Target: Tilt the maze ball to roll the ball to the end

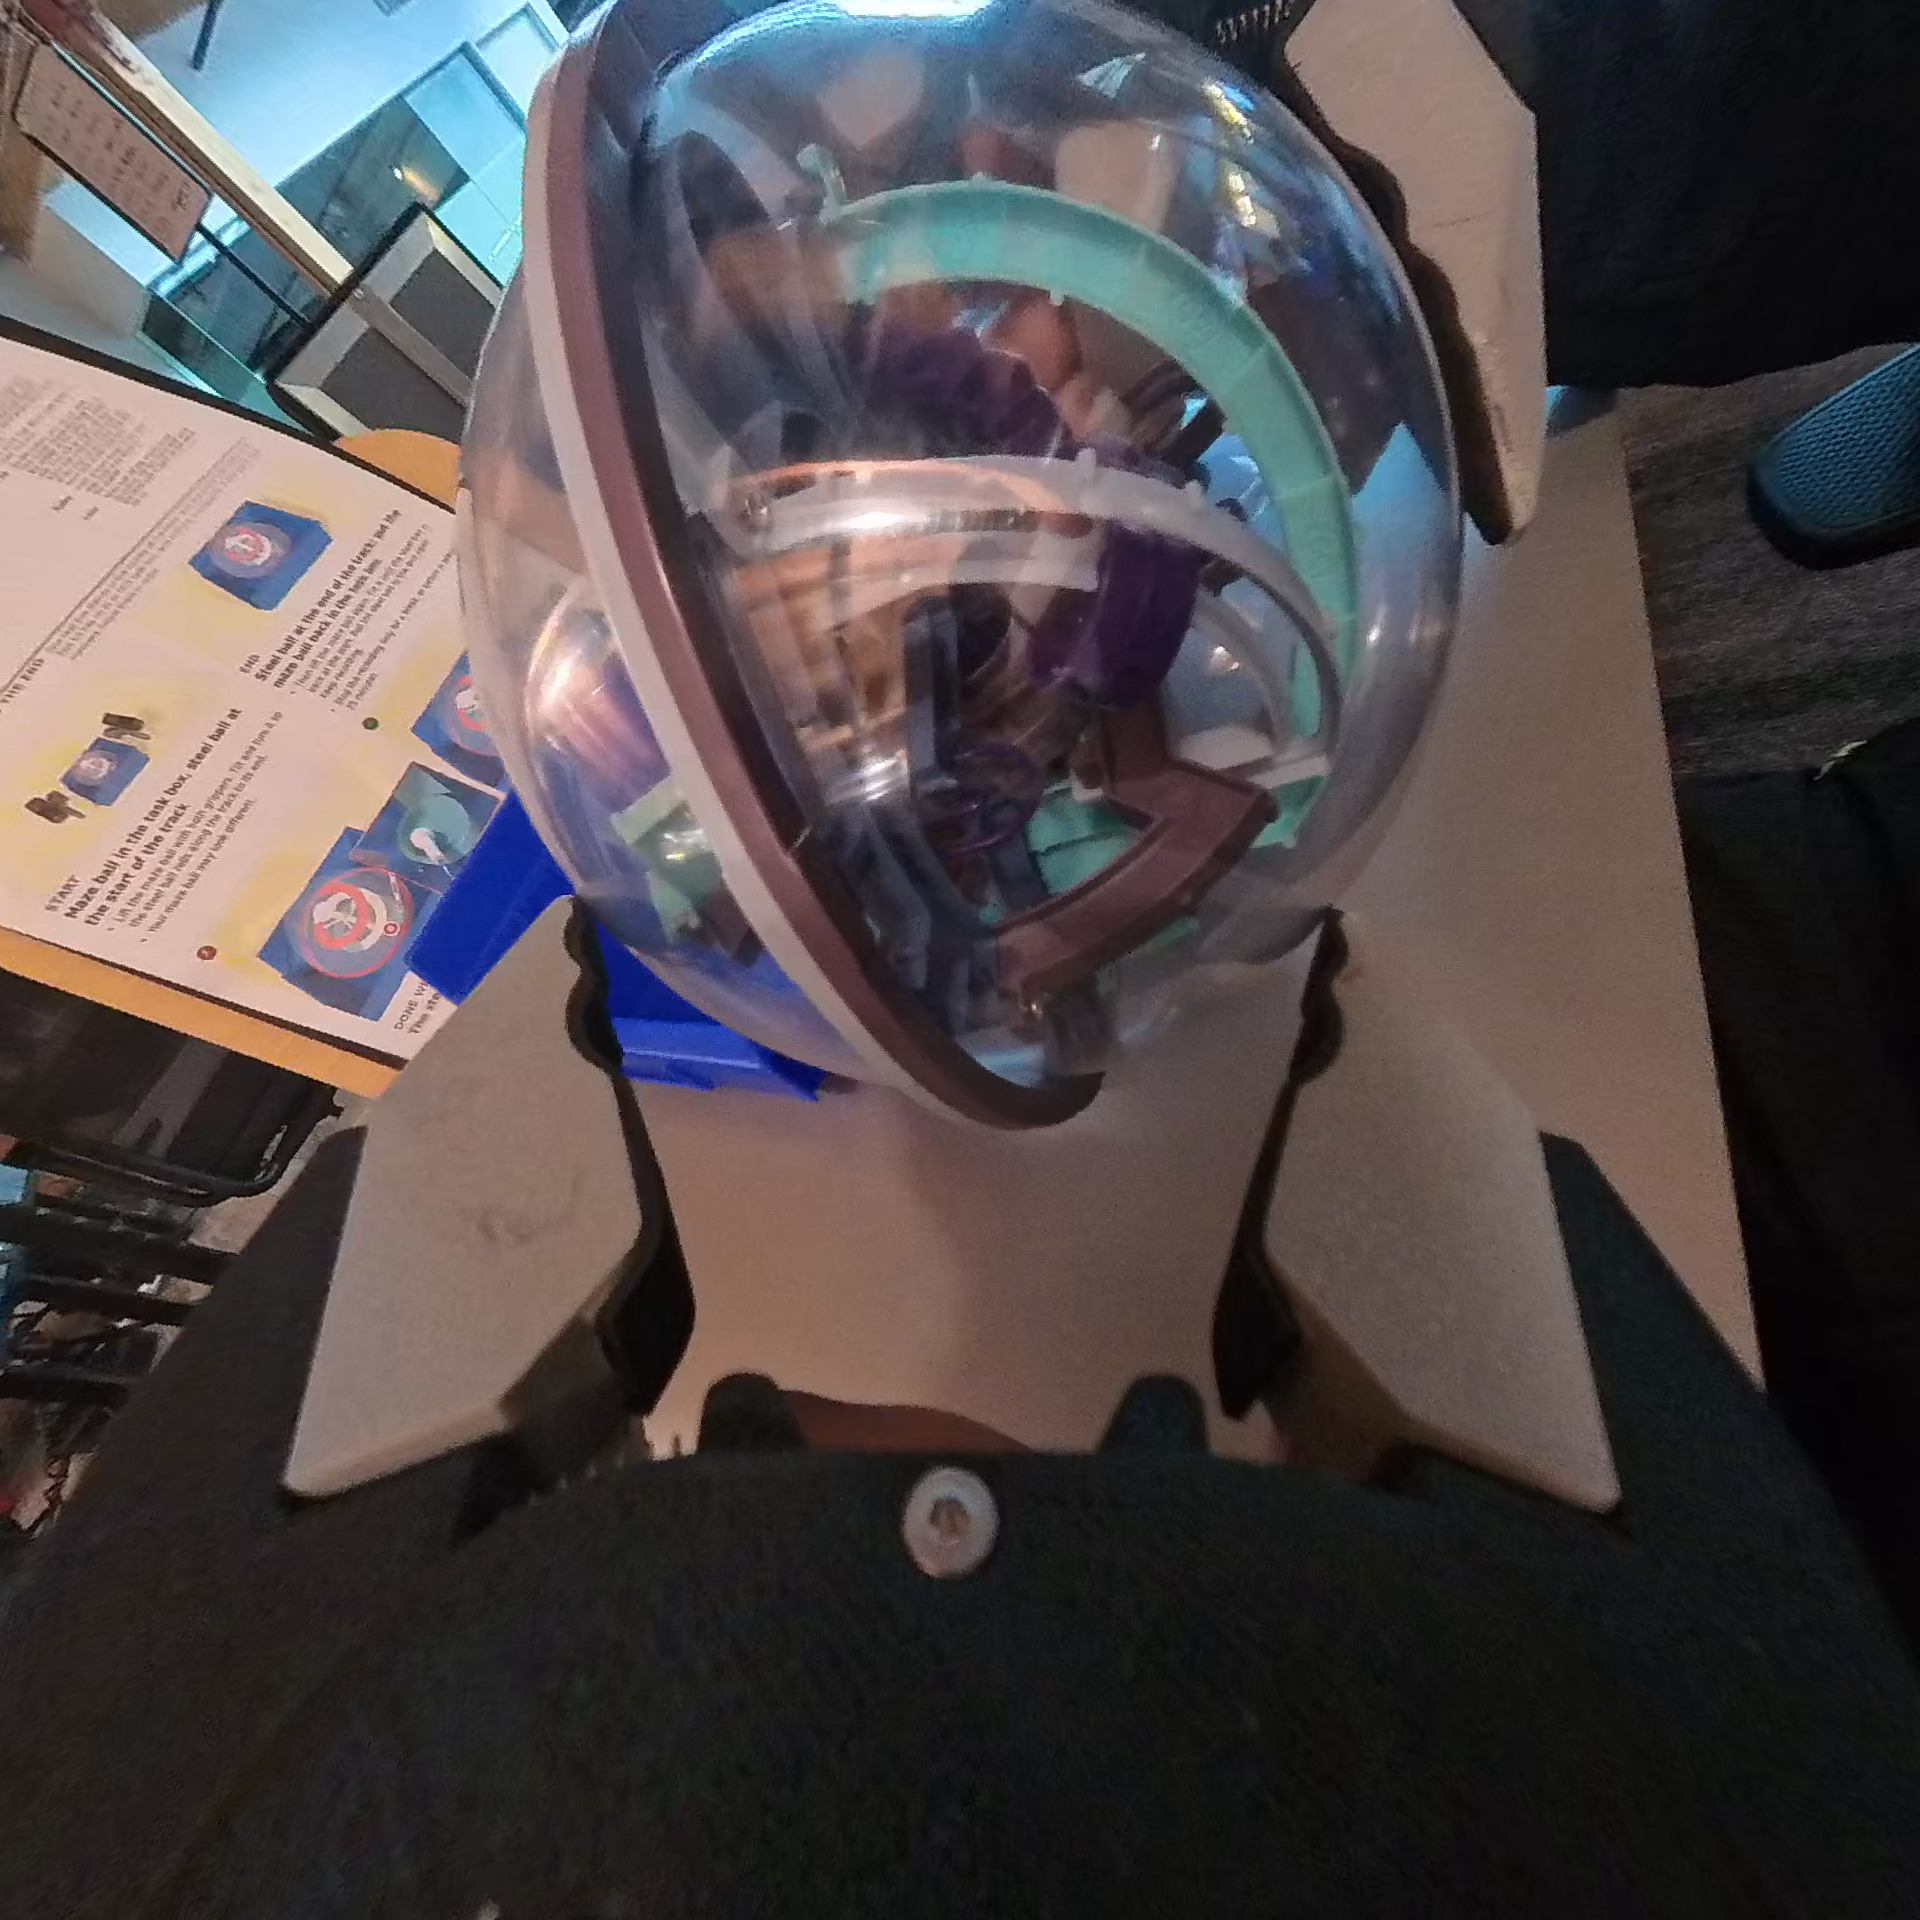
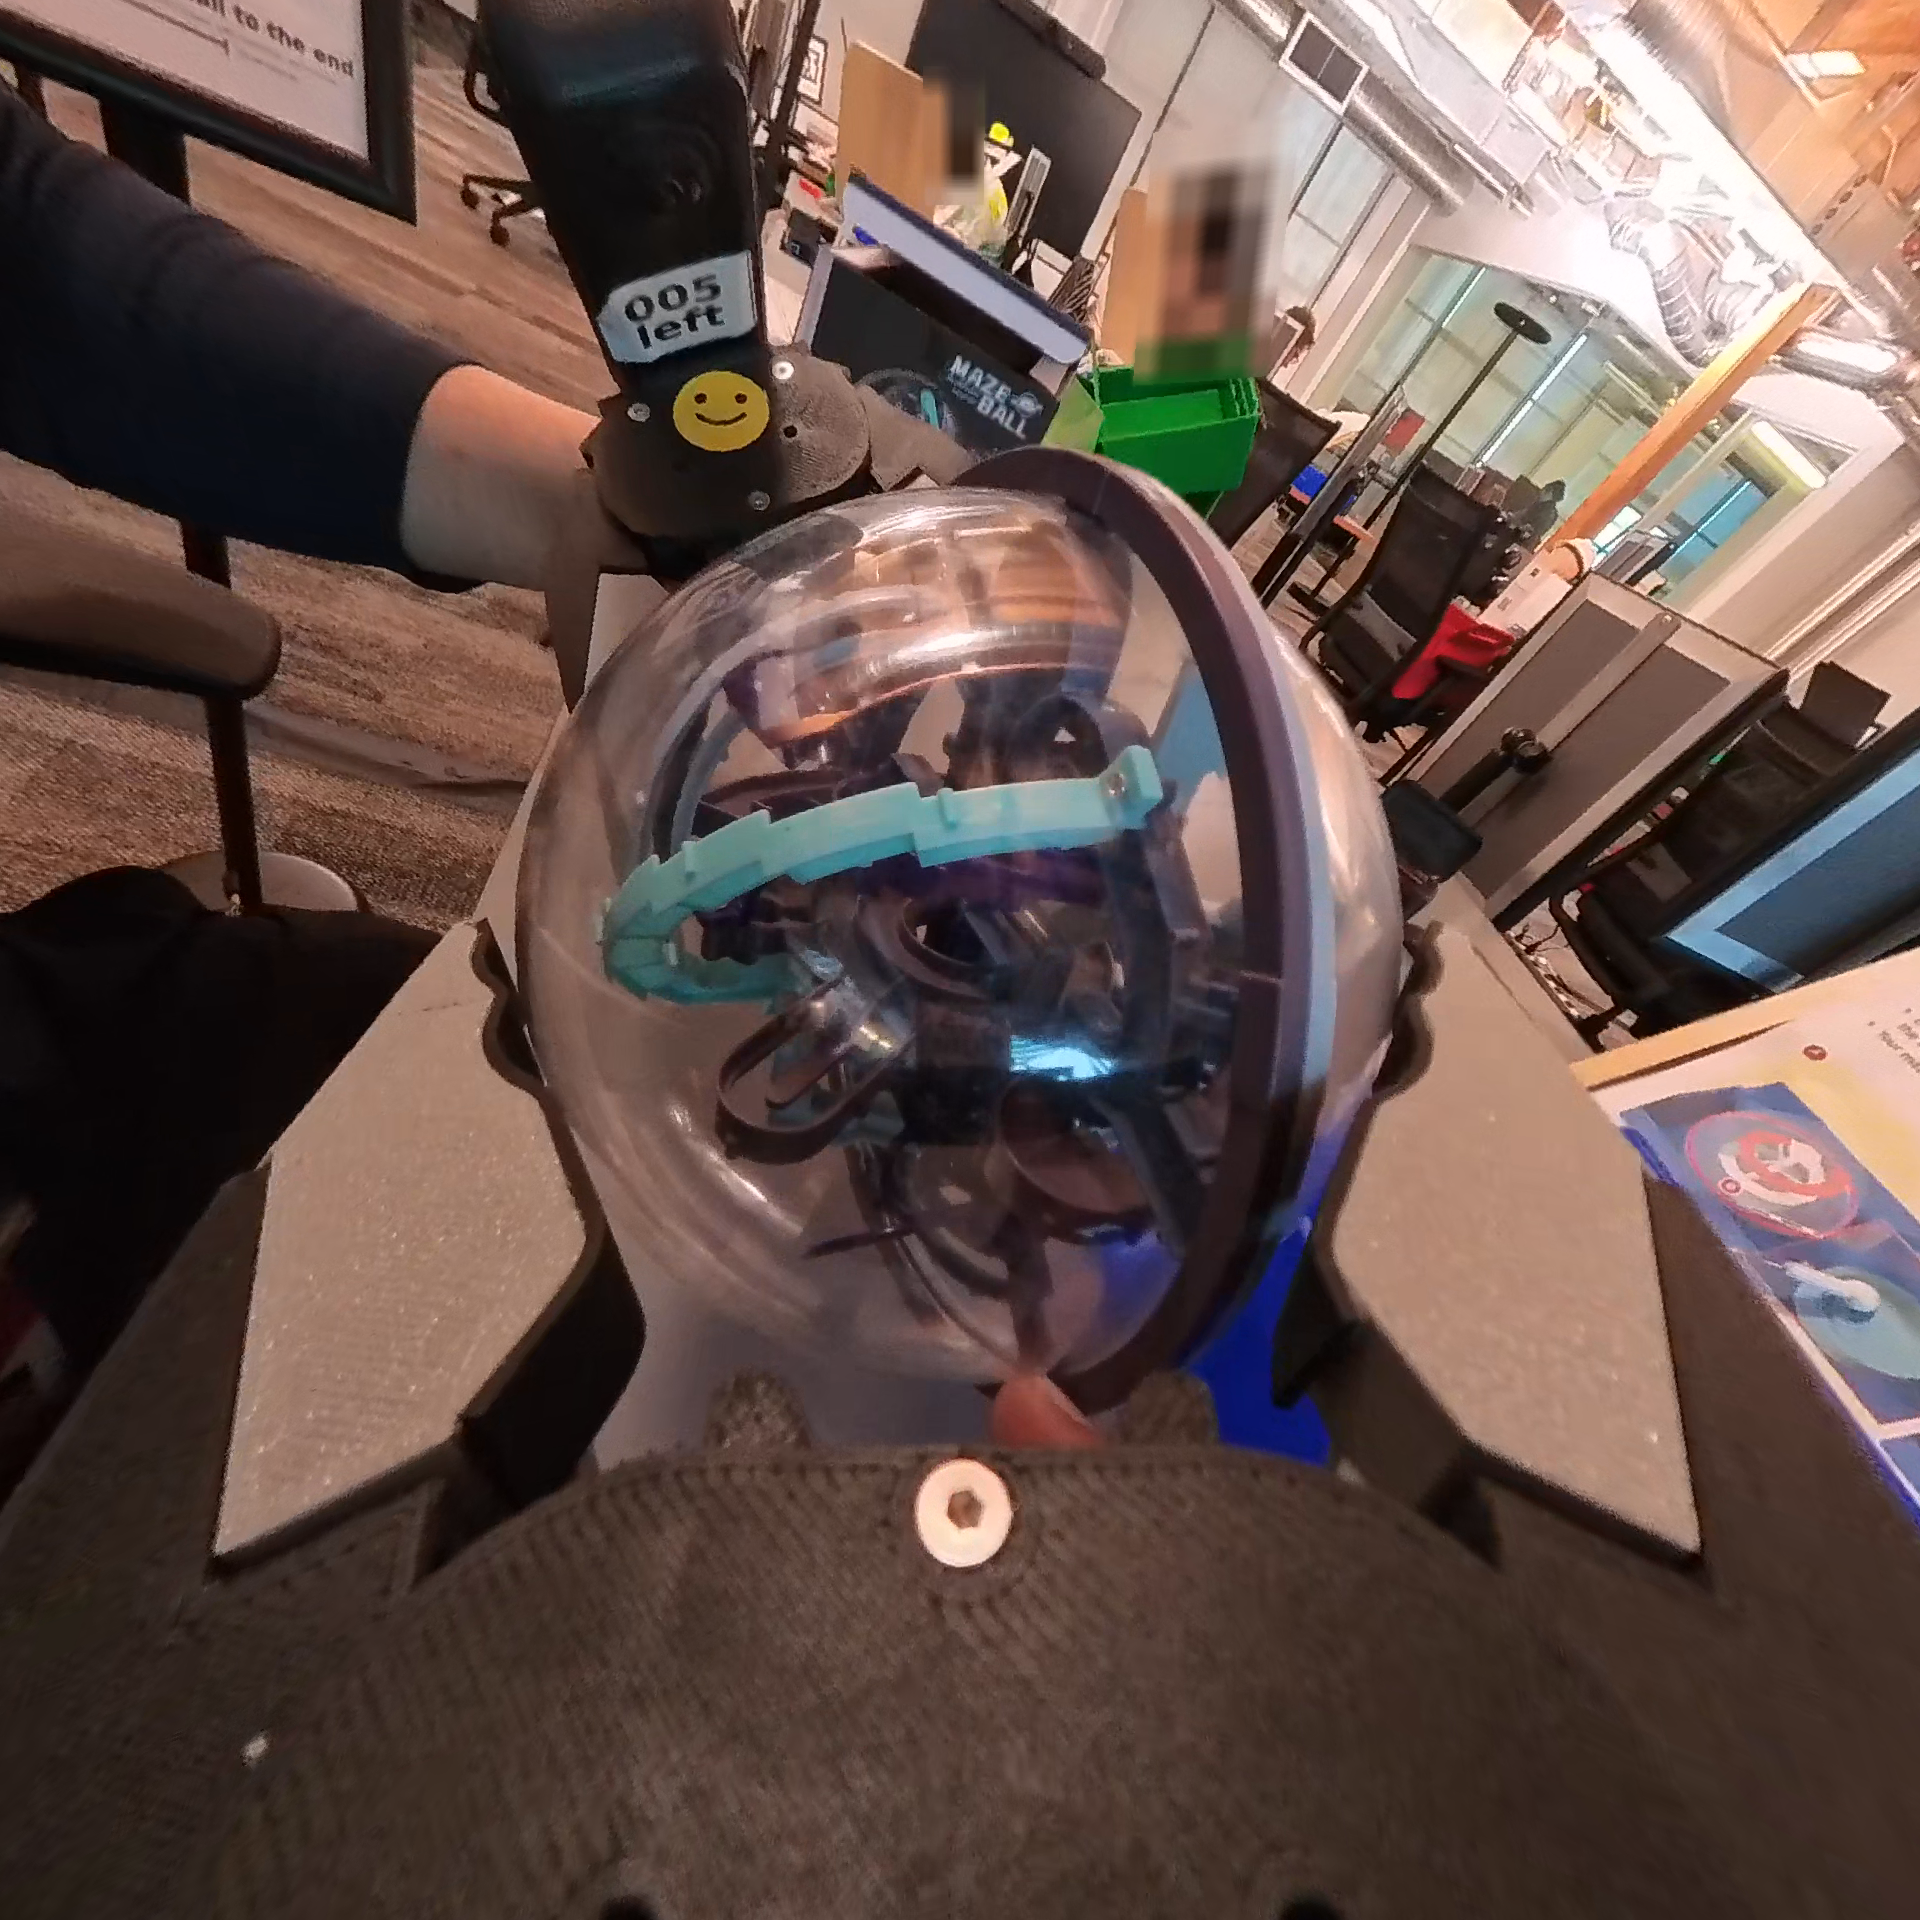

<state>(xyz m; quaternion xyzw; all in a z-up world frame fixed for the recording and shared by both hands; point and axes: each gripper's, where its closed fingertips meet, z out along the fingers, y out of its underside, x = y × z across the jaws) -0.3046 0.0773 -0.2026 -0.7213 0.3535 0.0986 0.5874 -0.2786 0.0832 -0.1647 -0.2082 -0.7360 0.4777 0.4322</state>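
The maze ball (image 1: 935, 582) is a clear sphere with a dark rim band and teal, purple and brown tracks inside. It fills the middle of both wrist views and is held in the air, tilted. My left gripper (image 1: 956, 935) is shut on its lower part, with both fingertips (image 1: 582, 935) against the shell. My right gripper (image 2: 951, 987) is shut on the ball (image 2: 935, 987) from the opposite side, pads (image 2: 499, 987) pressed on its widest part. The right gripper's finger (image 1: 1455, 260) shows behind the ball. The left gripper's body (image 2: 707, 416) shows beyond it. I cannot tell where the steel ball is.
An instruction sheet on a board (image 1: 208, 675) lies to the left, also at the right wrist view's right edge (image 2: 1787, 1195). A blue box (image 1: 499, 894) sits under the ball. A person's sleeve (image 2: 156, 343), a chair (image 2: 125, 623) and a green bin (image 2: 1174, 426) are farther off.
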